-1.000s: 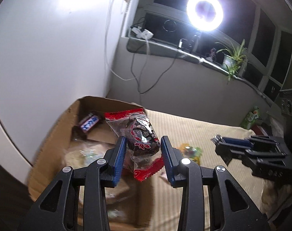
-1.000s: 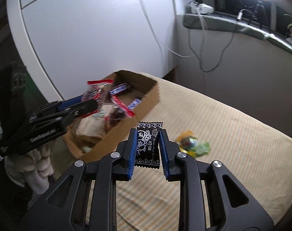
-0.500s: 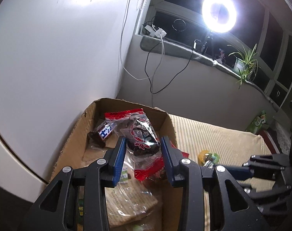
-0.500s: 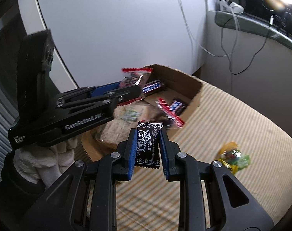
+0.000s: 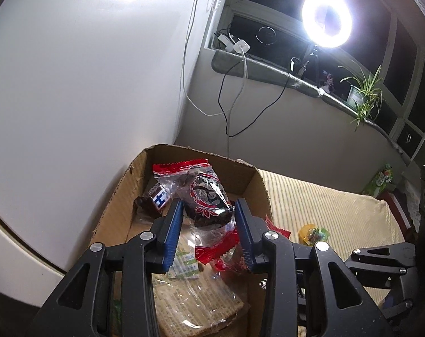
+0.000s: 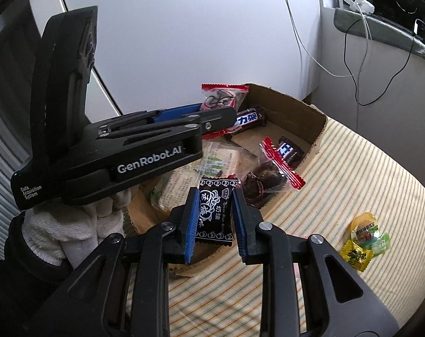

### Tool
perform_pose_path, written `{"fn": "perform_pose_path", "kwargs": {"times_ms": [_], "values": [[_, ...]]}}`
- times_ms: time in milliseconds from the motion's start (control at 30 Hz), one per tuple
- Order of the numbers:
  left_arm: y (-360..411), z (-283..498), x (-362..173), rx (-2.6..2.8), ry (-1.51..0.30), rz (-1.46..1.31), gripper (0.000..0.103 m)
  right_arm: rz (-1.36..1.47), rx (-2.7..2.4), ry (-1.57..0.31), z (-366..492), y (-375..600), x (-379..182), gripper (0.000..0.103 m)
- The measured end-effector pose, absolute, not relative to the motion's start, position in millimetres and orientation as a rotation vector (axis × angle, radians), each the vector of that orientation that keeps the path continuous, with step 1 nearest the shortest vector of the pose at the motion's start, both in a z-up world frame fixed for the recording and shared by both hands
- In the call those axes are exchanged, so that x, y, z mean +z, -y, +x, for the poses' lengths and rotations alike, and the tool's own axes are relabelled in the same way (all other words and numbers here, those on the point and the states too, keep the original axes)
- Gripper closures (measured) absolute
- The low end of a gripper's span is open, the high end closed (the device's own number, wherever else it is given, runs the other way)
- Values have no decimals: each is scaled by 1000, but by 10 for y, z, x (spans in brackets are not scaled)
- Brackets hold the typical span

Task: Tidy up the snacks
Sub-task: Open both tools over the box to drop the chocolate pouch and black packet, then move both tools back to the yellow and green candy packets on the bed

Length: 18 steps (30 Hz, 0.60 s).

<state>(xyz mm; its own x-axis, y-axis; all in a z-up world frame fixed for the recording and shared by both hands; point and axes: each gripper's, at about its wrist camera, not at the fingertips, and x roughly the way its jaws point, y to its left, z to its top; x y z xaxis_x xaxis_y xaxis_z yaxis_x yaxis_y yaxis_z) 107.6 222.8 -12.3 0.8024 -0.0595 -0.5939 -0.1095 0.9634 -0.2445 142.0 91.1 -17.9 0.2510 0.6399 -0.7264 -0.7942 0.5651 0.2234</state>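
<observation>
My left gripper (image 5: 208, 210) is shut on a clear red-edged snack packet (image 5: 205, 196) with a dark cake inside and holds it above the open cardboard box (image 5: 251, 179); the packet also shows in the right wrist view (image 6: 222, 98). My right gripper (image 6: 213, 205) is shut on a black candy packet (image 6: 213, 210) with white print, held above the box's near edge (image 6: 316, 120). In the box lie chocolate bars (image 6: 248, 119), a second red-edged cake packet (image 6: 265, 178) and cracker packs (image 5: 195, 297).
The box stands on a striped beige cloth (image 6: 352, 174) next to a white wall (image 5: 86, 84). Yellow and green wrapped sweets (image 6: 362, 241) lie on the cloth to the right of the box. Cables (image 5: 232, 101) hang from a window sill with a ring light (image 5: 326, 22).
Both grippers have moved left toward the box with their packets. The left gripper now hangs over the box's inside; the right gripper has come up to its near edge.
</observation>
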Motion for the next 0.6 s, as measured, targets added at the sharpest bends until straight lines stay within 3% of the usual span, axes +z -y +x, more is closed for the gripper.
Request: {"fn": "perform_pose_path", "kwargs": {"times_ms": [100,200,233,600], "values": [[-2223,1065,-115,32,-638,-273,66,-211,1003,-876,1406,-921,-178,75],[-2226,1049,-102,37,-633,-272,66,-218,993,-854,1386,-904,-162,51],[-2230,1050,-96,38,-631,-273,66,-214,992,-848,1382,-891,-153,49],[-2207,959,-7,46,-610,-284,66,-192,954,-818,1371,-630,-31,42]]}}
